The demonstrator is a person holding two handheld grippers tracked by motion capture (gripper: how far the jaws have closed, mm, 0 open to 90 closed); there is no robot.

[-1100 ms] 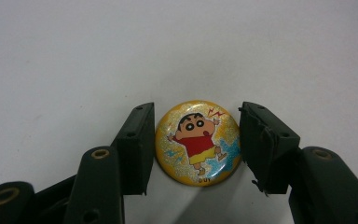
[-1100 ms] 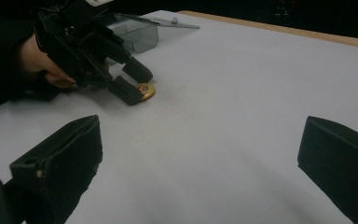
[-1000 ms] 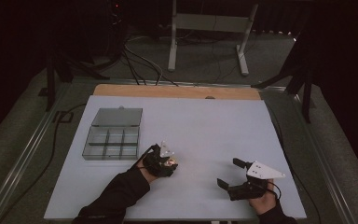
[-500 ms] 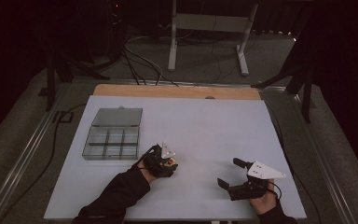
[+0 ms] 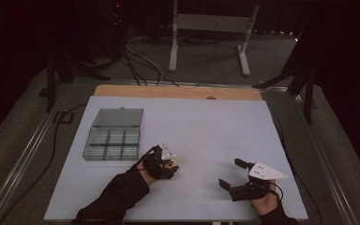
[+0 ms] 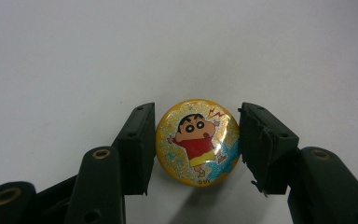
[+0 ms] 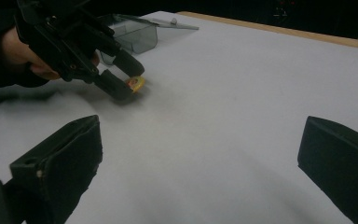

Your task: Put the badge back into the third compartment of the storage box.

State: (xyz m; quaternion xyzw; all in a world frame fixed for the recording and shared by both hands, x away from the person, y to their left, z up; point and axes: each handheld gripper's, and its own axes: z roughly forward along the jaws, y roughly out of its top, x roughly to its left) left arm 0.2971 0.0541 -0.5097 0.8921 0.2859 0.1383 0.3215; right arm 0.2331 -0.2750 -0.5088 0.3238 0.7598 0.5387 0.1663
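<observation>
My left gripper point(image 6: 193, 140) straddles the round badge point(image 6: 197, 141), jaws not quite touching it, ready to pinch. My right gripper point(image 5: 236, 176) waits wide open and empty over the bench point(image 5: 206, 126).

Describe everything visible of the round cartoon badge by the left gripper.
The badge is a small round button with a glossy, glittery yellow-gold face that catches a glare spot. It is printed with a cartoon child in a red shirt and yellow shorts, plus blue and red accents. It lies flat, face up, on the white table, between the left gripper tongs, which stand on either side, contact unclear.
</observation>
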